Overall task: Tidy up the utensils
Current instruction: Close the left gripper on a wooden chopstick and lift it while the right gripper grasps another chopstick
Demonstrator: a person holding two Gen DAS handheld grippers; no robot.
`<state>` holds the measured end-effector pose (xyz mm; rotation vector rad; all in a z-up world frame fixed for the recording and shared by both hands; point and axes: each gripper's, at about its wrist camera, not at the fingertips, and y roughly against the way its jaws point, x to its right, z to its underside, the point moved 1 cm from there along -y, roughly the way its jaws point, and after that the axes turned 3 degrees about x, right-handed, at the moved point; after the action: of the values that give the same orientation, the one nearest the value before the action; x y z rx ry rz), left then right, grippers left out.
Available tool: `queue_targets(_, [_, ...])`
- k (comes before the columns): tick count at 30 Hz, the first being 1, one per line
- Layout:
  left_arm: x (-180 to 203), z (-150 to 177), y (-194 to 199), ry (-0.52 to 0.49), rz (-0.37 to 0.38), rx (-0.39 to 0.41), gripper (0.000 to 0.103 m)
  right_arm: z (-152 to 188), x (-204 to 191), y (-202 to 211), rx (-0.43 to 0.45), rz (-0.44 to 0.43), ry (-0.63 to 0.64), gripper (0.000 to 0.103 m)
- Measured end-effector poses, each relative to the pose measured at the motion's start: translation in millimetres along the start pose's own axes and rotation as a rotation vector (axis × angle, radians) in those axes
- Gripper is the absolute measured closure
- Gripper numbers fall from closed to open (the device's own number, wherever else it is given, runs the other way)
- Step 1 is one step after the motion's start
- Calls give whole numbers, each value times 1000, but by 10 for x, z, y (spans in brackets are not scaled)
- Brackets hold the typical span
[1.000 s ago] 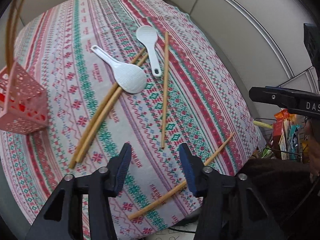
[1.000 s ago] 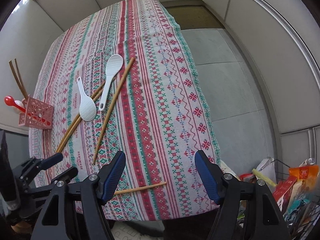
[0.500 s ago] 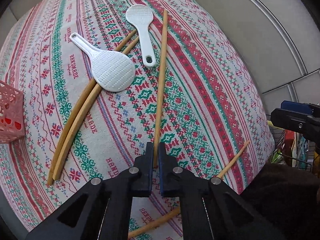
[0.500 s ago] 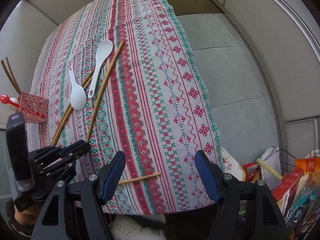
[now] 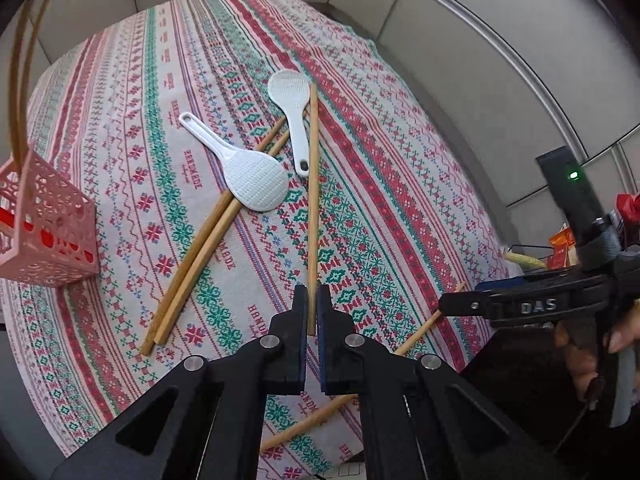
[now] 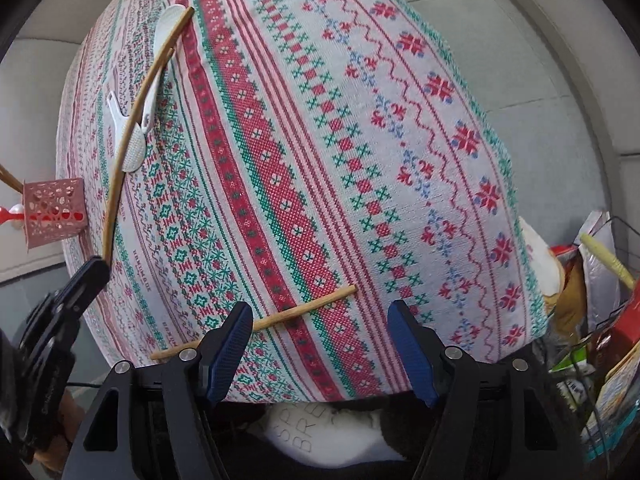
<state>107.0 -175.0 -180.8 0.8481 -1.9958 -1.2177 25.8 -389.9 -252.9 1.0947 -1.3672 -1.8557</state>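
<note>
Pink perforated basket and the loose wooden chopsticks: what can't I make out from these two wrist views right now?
- Pink perforated basket: left wrist view, frame edge cuts off its left side; contents unclear.
- Single wooden chopstick in the left gripper: near end hidden between the pads.
- Chopstick near the table edge: right wrist view, the right gripper's blue left pad covers its middle.
</note>
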Motion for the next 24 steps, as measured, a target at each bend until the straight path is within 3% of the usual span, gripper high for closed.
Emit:
queue_targets(9, [-295, 58, 724, 17, -12, 178, 100, 55, -370, -29, 96, 97, -3, 53])
queue_targets(18, [-474, 78, 1341, 43, -48, 360, 100, -182, -678, -69, 182, 49, 4, 88])
queue_targets(24, [-623, 83, 1518, 89, -44, 417, 100, -381, -848, -80, 223, 7, 39, 96])
